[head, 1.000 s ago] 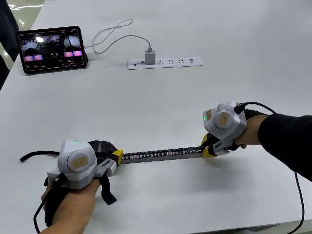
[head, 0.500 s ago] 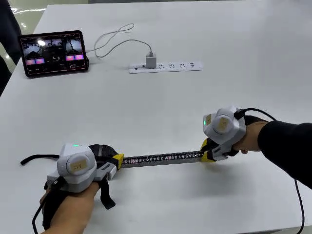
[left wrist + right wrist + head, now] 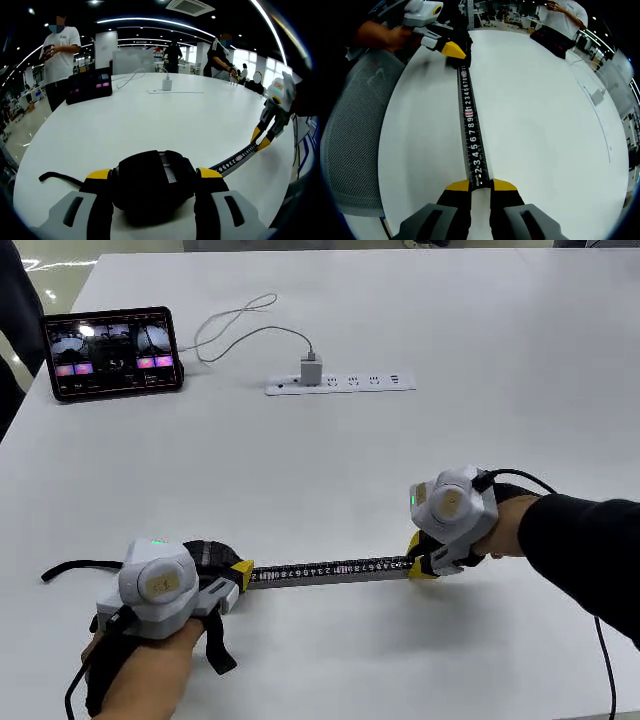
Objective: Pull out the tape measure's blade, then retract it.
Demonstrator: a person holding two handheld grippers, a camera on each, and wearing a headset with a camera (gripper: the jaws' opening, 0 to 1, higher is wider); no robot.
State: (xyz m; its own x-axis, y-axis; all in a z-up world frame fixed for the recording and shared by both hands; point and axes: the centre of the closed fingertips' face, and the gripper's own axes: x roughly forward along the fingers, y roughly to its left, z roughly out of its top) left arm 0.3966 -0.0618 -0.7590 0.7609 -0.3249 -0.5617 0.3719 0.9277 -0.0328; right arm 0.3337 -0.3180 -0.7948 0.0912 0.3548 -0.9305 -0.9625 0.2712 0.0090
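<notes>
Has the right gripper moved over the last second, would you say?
Yes, slightly: against the power strip, the right gripper has brought the blade toward the tape case.

The left hand-held gripper [image 3: 234, 576] lies low at the near left, jaws clamped around the tape measure case [image 3: 152, 182], gripped by a bare hand [image 3: 150, 672]. The right hand-held gripper [image 3: 417, 565] points left toward it, well apart, jaws apparently pinching the end of the blade [image 3: 470, 125]. Its arm, in a dark sleeve [image 3: 590, 550], reaches in from the right.
</notes>
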